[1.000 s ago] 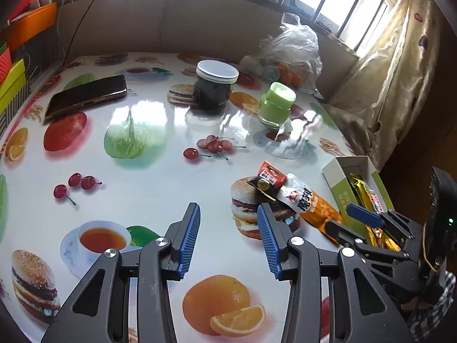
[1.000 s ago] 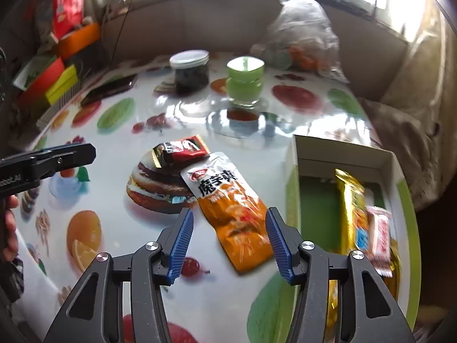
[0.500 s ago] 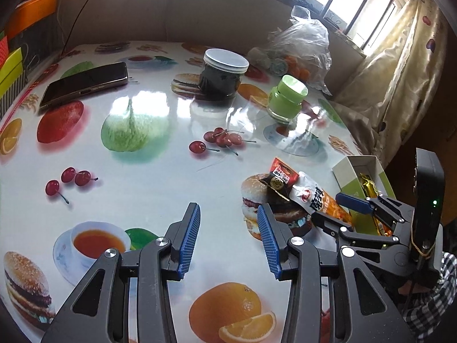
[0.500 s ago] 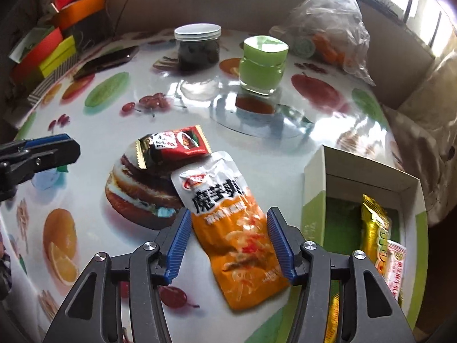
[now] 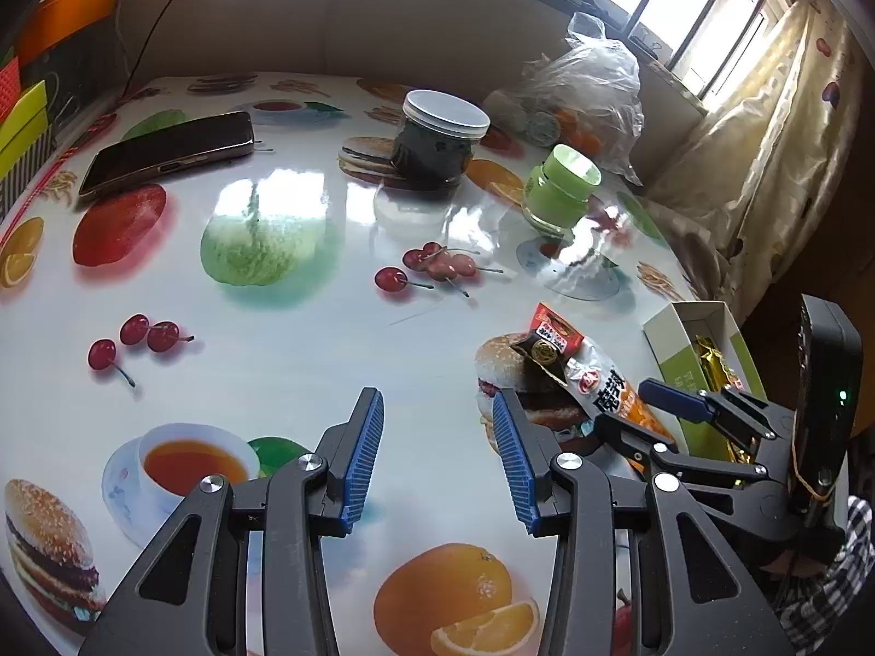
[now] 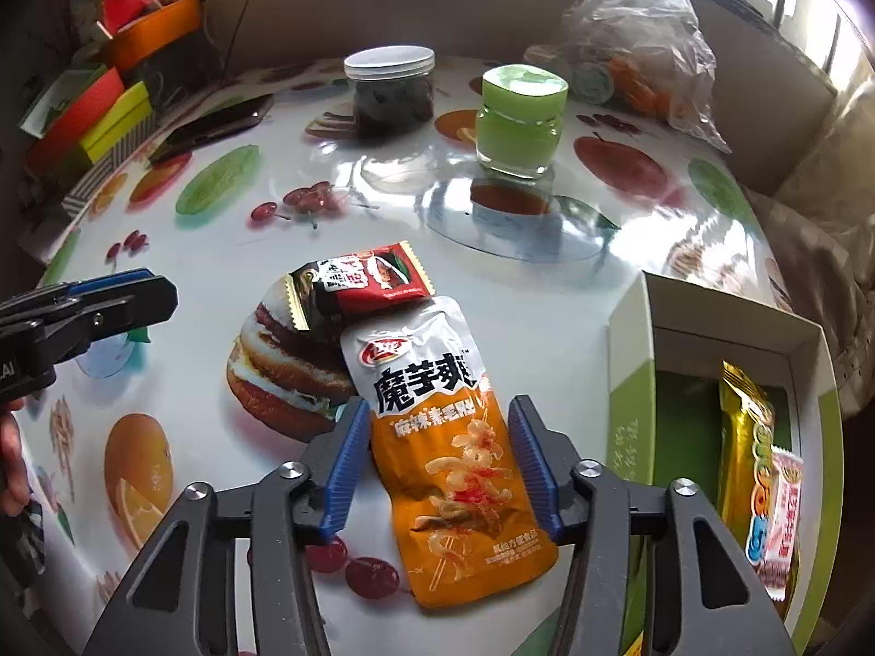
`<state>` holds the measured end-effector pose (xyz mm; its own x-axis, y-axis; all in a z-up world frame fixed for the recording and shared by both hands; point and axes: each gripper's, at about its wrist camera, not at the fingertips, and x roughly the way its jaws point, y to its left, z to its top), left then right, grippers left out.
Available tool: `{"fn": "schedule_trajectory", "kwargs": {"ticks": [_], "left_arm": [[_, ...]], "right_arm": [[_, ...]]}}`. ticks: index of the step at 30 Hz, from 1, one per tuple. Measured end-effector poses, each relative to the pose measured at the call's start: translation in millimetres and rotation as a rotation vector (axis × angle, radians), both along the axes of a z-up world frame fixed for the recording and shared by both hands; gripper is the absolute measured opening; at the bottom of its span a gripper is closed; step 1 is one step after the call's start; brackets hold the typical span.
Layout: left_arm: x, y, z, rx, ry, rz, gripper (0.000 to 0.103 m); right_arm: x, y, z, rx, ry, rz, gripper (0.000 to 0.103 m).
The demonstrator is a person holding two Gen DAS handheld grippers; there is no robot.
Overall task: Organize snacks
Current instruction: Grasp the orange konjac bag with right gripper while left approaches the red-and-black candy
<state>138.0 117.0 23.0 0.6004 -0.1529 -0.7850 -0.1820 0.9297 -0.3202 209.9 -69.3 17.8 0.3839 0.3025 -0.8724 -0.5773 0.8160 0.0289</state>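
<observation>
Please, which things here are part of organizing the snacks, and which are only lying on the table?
Part of the job: orange pouch, between the closing right gripper; red packet; box with gold bar and pink packet.

Only lying about: phone, dark jar, green jar, plastic bag.

Daylight is pouring in through the windows point(image 5: 705, 27) at the far right, blowing them out to white. It is bouncing off the glossy printed tabletop point(image 5: 306, 361), leaving bright glare patches near the dark jar point(image 5: 437, 145) and the green jar point(image 6: 519, 120). Soft shadows are falling toward the camera under the jars. Both fisheye views are bending straight lines strongly, and the corners are darkening into black vignette. The centre is staying sharp; the far clutter and the plastic bag point(image 6: 640, 38) are looking slightly soft and hazy.
</observation>
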Motion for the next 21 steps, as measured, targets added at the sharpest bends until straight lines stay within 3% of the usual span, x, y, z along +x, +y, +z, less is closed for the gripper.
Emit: {"fn": "schedule_trajectory", "kwargs": {"ticks": [4,6,7,11,13,17,21], "left_arm": [[1,0,1,0.000,-0.004,-0.001,0.043],[1,-1,2,0.003,-0.004,-0.003,0.043],[2,-2,2,0.003,-0.005,-0.006,0.043],[6,-7,3,0.011,-0.003,-0.021,0.043],[6,-10,5,0.011,-0.008,-0.027,0.043],[6,-11,5,0.008,-0.008,-0.028,0.043],[8,-11,4,0.009,-0.004,-0.029,0.043]], "right_arm": [[-10,0,3,0.003,-0.019,-0.007,0.036],[-16,0,6,0.022,-0.025,-0.009,0.017],[-18,-1,8,0.031,-0.028,-0.016,0.013],[-22,-6,9,0.075,-0.011,-0.035,0.010],[-19,-9,9,0.108,0.013,-0.047,0.015],[-16,-9,7,0.063,0.020,-0.068,0.047],[-20,0,2,0.019,0.019,-0.031,0.053]]}}
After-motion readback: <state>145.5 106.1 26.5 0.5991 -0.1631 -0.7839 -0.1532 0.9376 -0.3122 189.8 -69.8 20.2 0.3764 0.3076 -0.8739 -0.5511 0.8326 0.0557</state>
